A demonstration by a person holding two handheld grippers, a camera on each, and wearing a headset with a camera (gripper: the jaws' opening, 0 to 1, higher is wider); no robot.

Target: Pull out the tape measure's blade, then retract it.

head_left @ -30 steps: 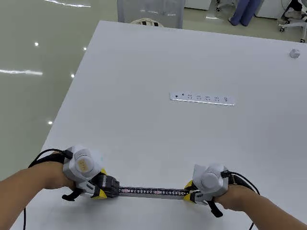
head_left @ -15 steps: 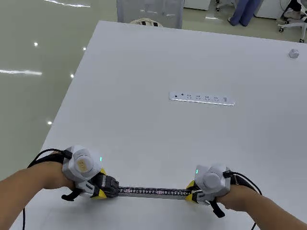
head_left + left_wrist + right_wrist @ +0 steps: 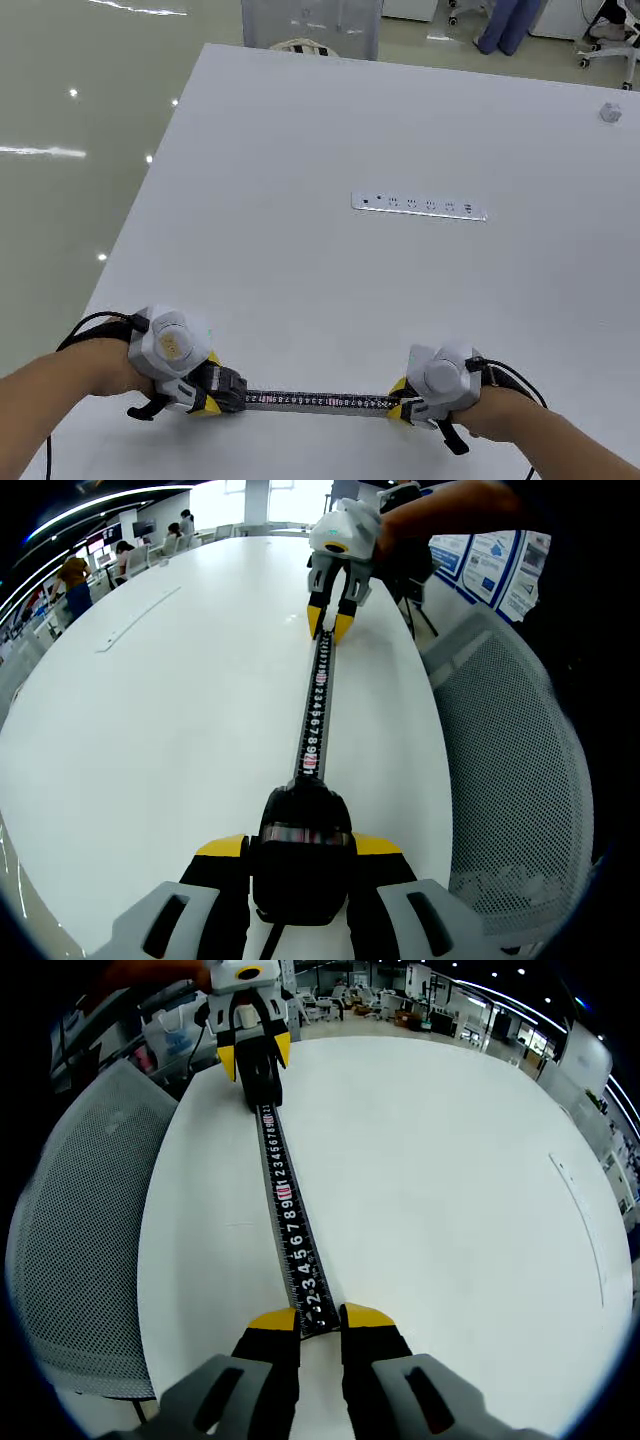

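Both grippers sit at the near edge of the table (image 3: pixel 330 130). The left gripper (image 3: pixel 212 386) clamps the case (image 3: pixel 300 855) to anchor it. The right gripper (image 3: pixel 320 1318) pinches the blade (image 3: pixel 285 1200) by its tip, stretching it straight between them. Pull-out seems done; retraction remains.

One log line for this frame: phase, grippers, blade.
phase: blade out | left gripper: shut on tape measure case | right gripper: shut on blade tip | blade: straight between grippers, over table
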